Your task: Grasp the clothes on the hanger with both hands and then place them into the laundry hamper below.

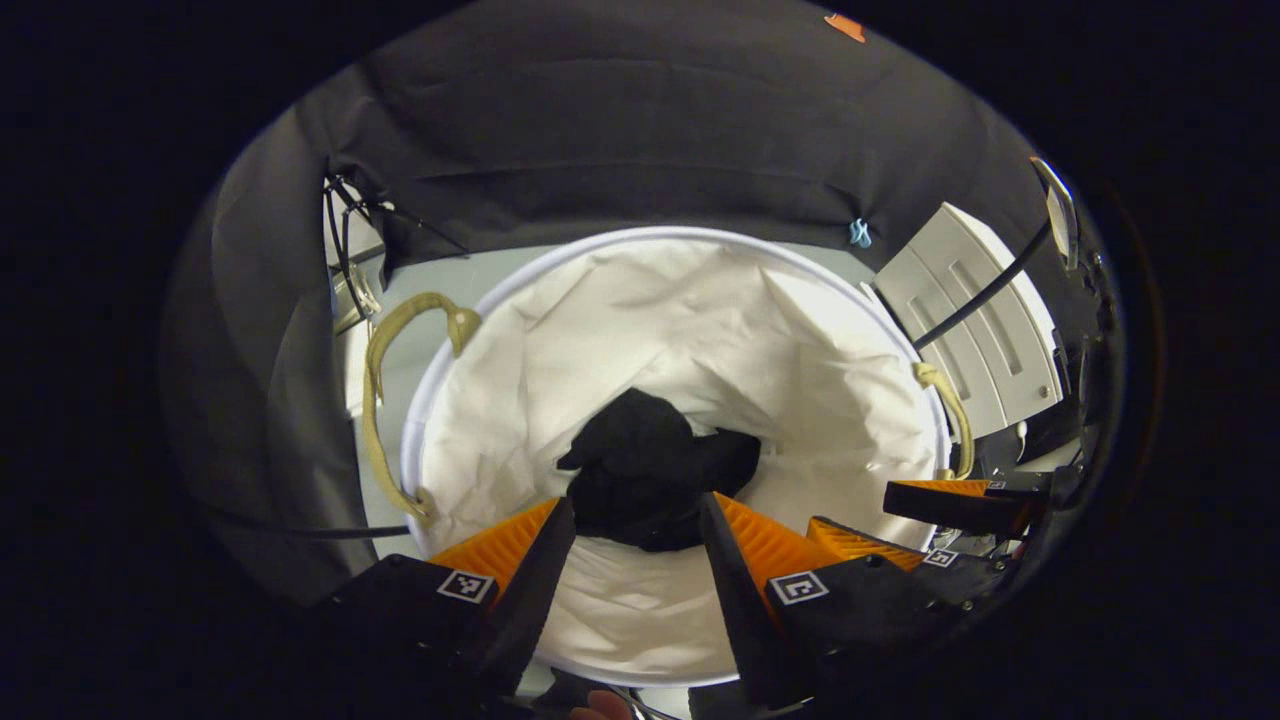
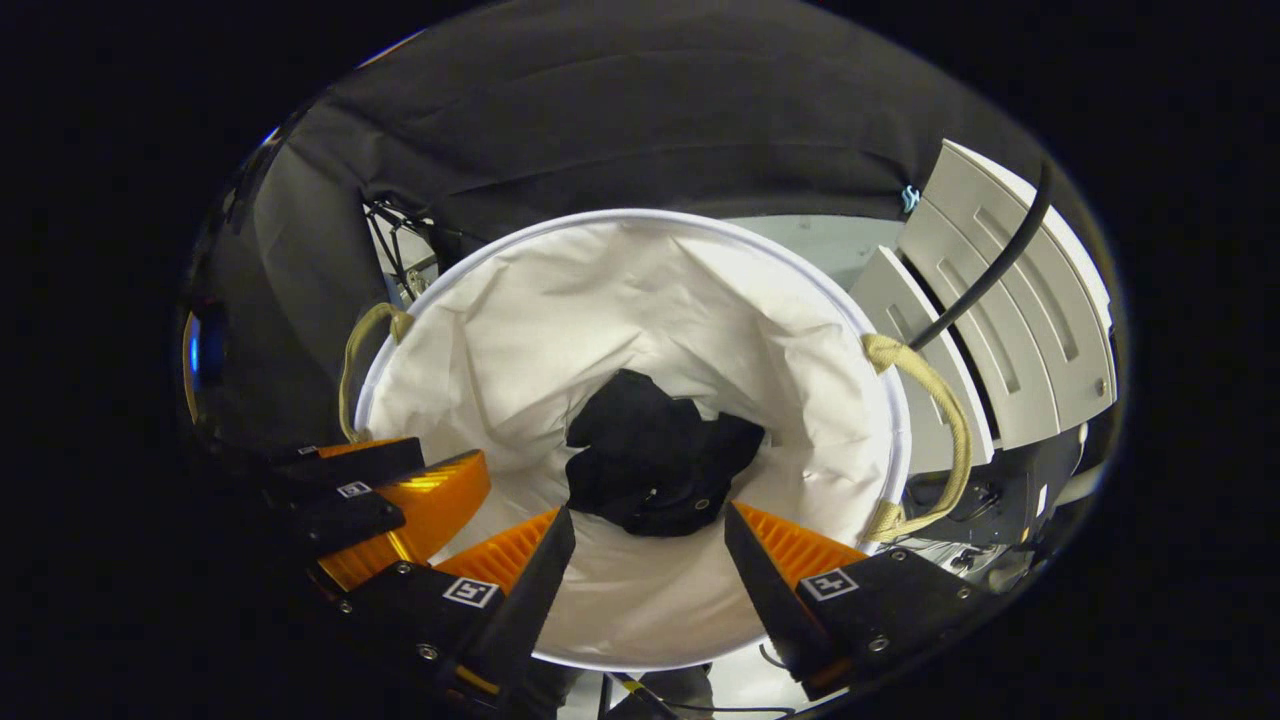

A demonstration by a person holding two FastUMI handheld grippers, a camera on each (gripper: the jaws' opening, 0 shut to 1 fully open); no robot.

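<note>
A round white laundry hamper (image 1: 500, 300) (image 2: 480, 260) with tan rope handles (image 1: 380, 400) (image 2: 940, 420) stands open below both grippers. A crumpled black garment (image 1: 650, 465) (image 2: 650, 465) lies at its bottom, free of any finger. My left gripper (image 1: 635, 515) hangs above the hamper's near rim, open, with nothing between its fingers. My right gripper (image 2: 648, 525) hangs likewise, open and empty. In the left gripper view the right gripper (image 1: 900, 530) is close at lower right; in the right gripper view the left gripper (image 2: 400, 500) is at lower left.
A pale grey slatted panel (image 1: 975, 320) (image 2: 1020, 300) leans to the right of the hamper, with a black cable (image 1: 980, 295) (image 2: 985, 275) across it. Black cloth walls close in behind and on the left. Cables and a metal fitting (image 1: 350, 280) hang at the back left.
</note>
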